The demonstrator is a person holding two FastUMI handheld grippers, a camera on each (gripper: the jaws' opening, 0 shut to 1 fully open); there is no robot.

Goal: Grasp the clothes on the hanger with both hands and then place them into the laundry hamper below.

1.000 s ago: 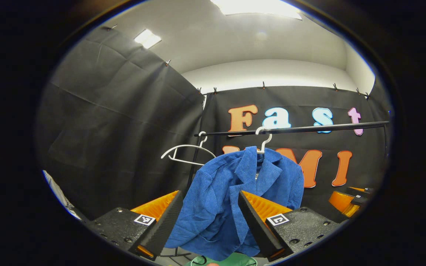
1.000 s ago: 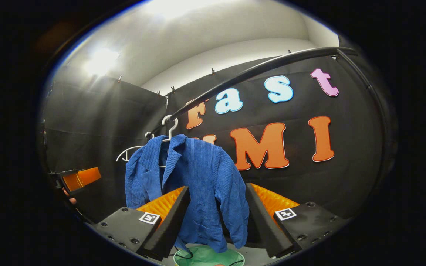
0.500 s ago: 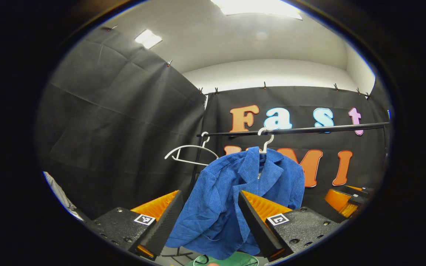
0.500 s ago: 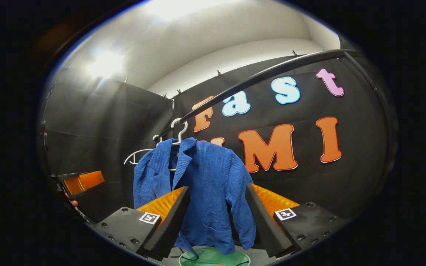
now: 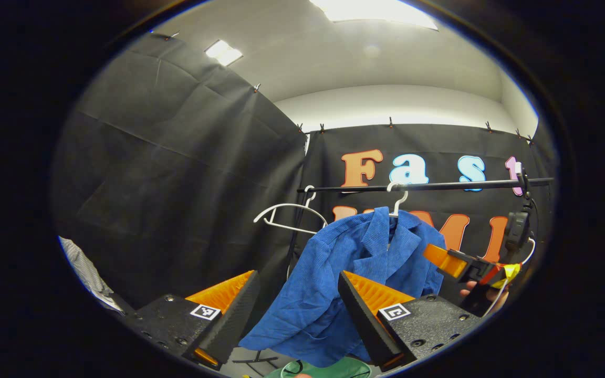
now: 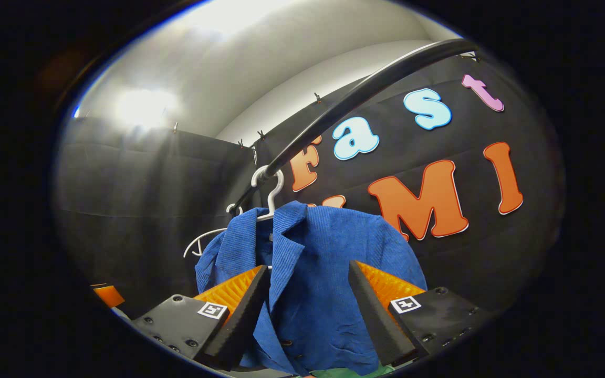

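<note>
A blue corduroy jacket (image 5: 355, 273) hangs on a white hanger (image 5: 398, 202) from a black rail (image 5: 439, 185). My left gripper (image 5: 297, 283) is open, a short way in front of the jacket's left sleeve, with nothing between its fingers. In the left gripper view my right gripper (image 5: 441, 257), held by a hand (image 5: 478, 291), is up beside the jacket's right shoulder. In the right gripper view the jacket (image 6: 313, 294) looms close behind my open right gripper (image 6: 308, 273), under the hanger hook (image 6: 271, 191). The green hamper (image 5: 329, 368) lies below.
An empty white hanger (image 5: 287, 215) hangs on the rail left of the jacket. The rail (image 6: 344, 105) arcs overhead in the right gripper view. Black cloth walls close the booth behind and to the left. A rack foot (image 5: 255, 359) stands on the floor.
My right gripper has moved up and in toward the jacket, which now looks larger between its fingers. In the left gripper view it has come alongside the right shoulder. Both stayed open.
</note>
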